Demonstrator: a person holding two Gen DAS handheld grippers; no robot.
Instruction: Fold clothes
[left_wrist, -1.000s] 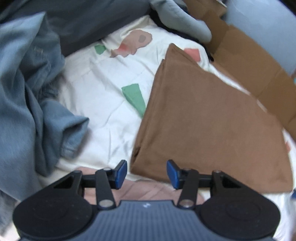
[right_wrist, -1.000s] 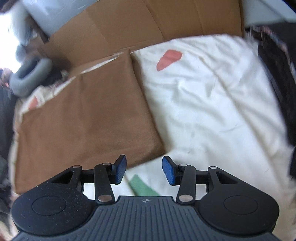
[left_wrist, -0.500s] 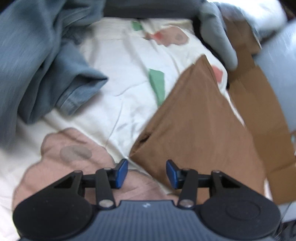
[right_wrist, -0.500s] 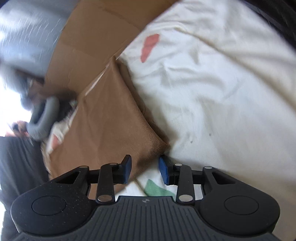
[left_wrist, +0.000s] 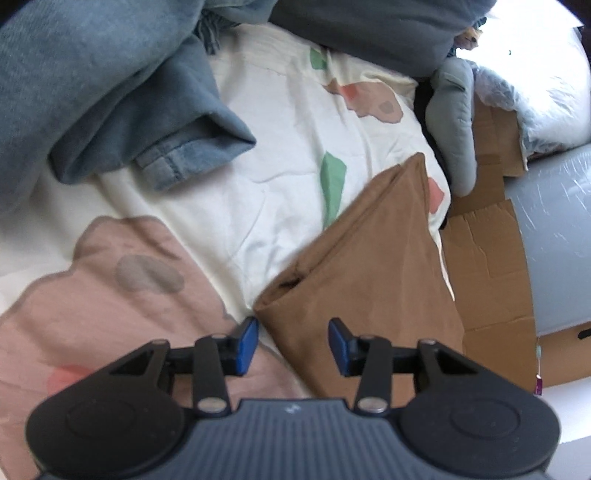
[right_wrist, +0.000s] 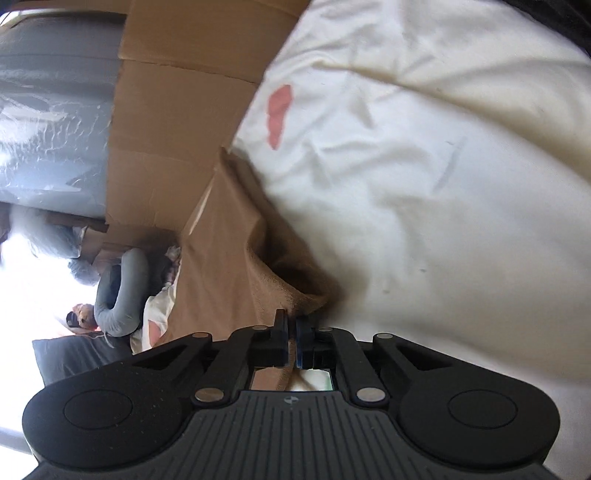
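Brown cloth: the folded brown cloth (left_wrist: 373, 266) lies on the cream bedspread with coloured patches (left_wrist: 280, 155), running from the middle toward 5 o'clock.
Left gripper: the left gripper (left_wrist: 292, 345) has its jaws partly open and just closing a little, around the cloth's near corner, pads not pressing.
Right gripper: the right gripper (right_wrist: 291, 341) is pinched tight on the cloth's corner (right_wrist: 236, 266).
Jeans: crumpled blue denim jeans (left_wrist: 110, 92) sit at 10 o'clock.
Cardboard: flat brown cardboard (left_wrist: 487, 258) lies at 3 o'clock.
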